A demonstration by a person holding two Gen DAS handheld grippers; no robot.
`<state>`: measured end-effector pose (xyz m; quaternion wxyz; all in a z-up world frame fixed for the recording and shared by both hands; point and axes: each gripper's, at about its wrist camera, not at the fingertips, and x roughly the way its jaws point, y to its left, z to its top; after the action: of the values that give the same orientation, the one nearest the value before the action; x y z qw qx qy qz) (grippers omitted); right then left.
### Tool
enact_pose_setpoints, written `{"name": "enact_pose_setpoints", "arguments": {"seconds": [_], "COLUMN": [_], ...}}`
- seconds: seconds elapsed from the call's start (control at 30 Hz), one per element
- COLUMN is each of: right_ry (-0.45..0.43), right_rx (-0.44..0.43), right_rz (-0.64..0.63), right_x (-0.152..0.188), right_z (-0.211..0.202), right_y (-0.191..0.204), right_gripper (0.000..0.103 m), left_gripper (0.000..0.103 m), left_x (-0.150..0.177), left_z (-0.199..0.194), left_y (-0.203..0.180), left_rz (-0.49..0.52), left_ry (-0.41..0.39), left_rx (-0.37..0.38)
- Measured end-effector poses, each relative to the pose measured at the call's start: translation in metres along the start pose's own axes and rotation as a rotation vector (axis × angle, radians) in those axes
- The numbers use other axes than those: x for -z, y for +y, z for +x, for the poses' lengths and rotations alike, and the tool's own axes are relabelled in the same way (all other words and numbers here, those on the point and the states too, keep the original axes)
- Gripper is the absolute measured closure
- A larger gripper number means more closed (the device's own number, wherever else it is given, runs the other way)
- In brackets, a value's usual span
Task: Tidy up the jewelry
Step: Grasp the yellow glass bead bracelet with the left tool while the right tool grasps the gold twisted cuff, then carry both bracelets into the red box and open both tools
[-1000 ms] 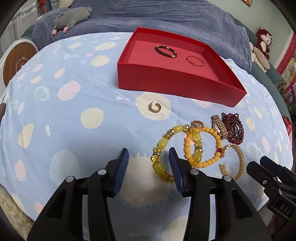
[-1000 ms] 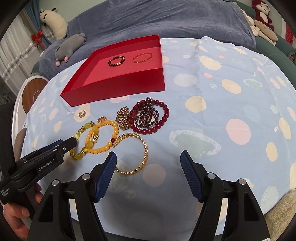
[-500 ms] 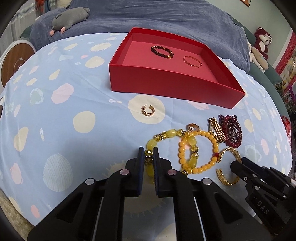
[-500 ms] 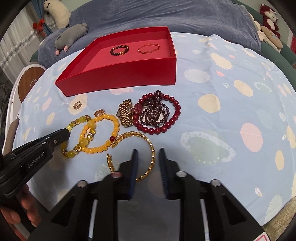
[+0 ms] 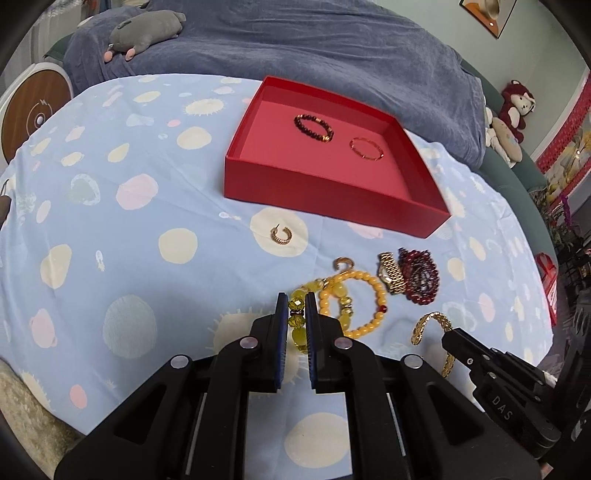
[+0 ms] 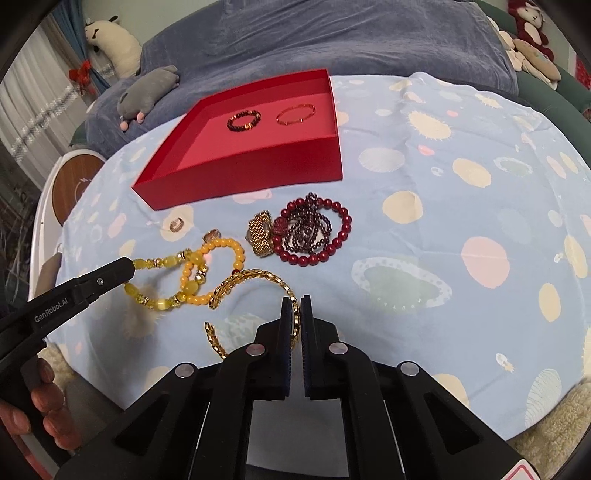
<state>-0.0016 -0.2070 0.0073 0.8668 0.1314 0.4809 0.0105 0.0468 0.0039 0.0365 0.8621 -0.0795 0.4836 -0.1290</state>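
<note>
My left gripper [image 5: 296,301] is shut on the yellow crystal bracelet [image 5: 298,321], which also shows in the right wrist view [image 6: 155,291]. My right gripper [image 6: 296,304] is shut on the gold chain bangle [image 6: 251,280], seen partly in the left wrist view [image 5: 430,325]. An orange bead bracelet [image 5: 354,302] overlaps the yellow one. A gold watch [image 5: 389,275] and dark red bead strands [image 5: 419,275] lie to the right. The red tray [image 5: 332,192] beyond holds a dark bead bracelet [image 5: 314,127] and a thin red-gold bangle [image 5: 365,147].
A gold hoop earring [image 5: 280,234] and a second small ring [image 5: 343,263] lie on the spotted blue cloth [image 5: 110,240]. A grey plush toy [image 5: 144,31] lies on the blue sofa behind. A round white-and-wood device [image 5: 33,110] stands at far left.
Both grippers went from open to shut: the left closed on the yellow crystal bracelet, the right on the gold chain bangle. Both bracelets have shifted slightly.
</note>
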Motion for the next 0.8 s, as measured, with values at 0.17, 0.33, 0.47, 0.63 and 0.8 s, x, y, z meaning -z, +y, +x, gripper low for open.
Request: {"name": "enact_pose_setpoints", "arguments": {"seconds": [0.17,0.33,0.47,0.63,0.8], "right_ry": [-0.022,-0.044,-0.058,-0.067,-0.078], "right_rx": [-0.02,-0.036,-0.048,-0.064,-0.071], "right_rz": [0.015,0.024,0.029,0.038,0.041], "right_x": [-0.004,-0.008,-0.011,-0.012,-0.022], "right_z": [-0.013,-0.023,-0.028,-0.031,-0.033], "right_y": [-0.002,-0.002,-0.002,-0.002,-0.004], "right_gripper": [0.098,0.099,0.099,0.099,0.099], "left_gripper": [0.094,0.094,0.094,0.094,0.094], "left_x": [-0.007,-0.013,-0.021,-0.034,-0.048], "left_z": [-0.02,-0.037,-0.051,-0.066,-0.07], "left_y": [-0.005,-0.011,-0.017,-0.027,-0.039], "left_rz": [-0.002,-0.009,-0.008,0.01,0.039], "left_ry": [-0.03,-0.046,-0.065,-0.094,-0.11], "left_rx": [0.028,0.058,0.091,0.115,0.115]}}
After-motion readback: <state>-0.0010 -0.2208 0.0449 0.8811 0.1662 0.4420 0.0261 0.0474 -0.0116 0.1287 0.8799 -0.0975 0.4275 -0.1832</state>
